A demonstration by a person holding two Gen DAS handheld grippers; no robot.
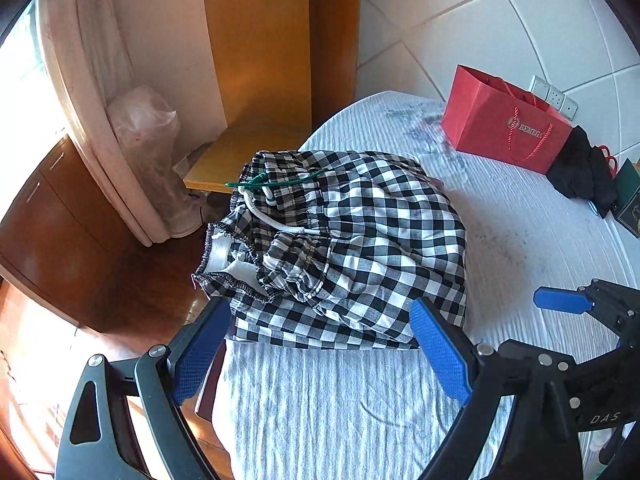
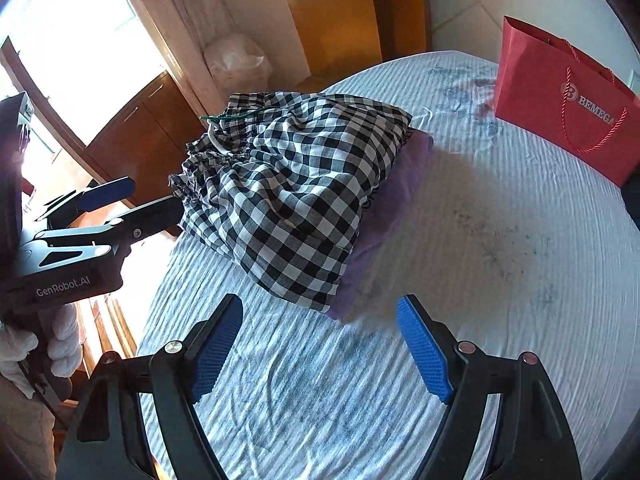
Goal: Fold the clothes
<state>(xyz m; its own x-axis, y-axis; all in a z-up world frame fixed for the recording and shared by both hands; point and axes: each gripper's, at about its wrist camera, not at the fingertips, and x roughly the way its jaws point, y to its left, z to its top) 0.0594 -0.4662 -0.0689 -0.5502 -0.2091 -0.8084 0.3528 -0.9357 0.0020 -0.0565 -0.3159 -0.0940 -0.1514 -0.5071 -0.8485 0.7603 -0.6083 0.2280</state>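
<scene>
A worktop (image 1: pixel 520 240) draped in a white ribbed cloth with grey-blue smudges fills both views. The black-and-white checked garments (image 1: pixel 352 248), folded and stacked with gathered waistbands and white and green drawstrings showing, sit at the worktop's left edge; in the right wrist view a purple cloth (image 2: pixel 400 196) peeks out beneath the stack.

The left hand-held gripper (image 1: pixel 320 344) has its blue-padded fingers spread wide, just before the stack's near edge and holding nothing. The right hand-held gripper (image 2: pixel 320 344) is likewise spread over bare cloth, near the stack's corner.

At the far right stands a red paper gift bag with cord handles (image 1: pixel 504 124), with a black bundle of fabric (image 1: pixel 580 172) beside it. Behind are white wall tiles (image 1: pixel 500 20), a wooden wardrobe panel (image 1: pixel 260 40), a pale curtain (image 1: pixel 80 60), a plastic-wrapped object (image 1: pixel 152 152), brown cabinets (image 1: pixel 52 216) and a bright window (image 2: pixel 80 40).
</scene>
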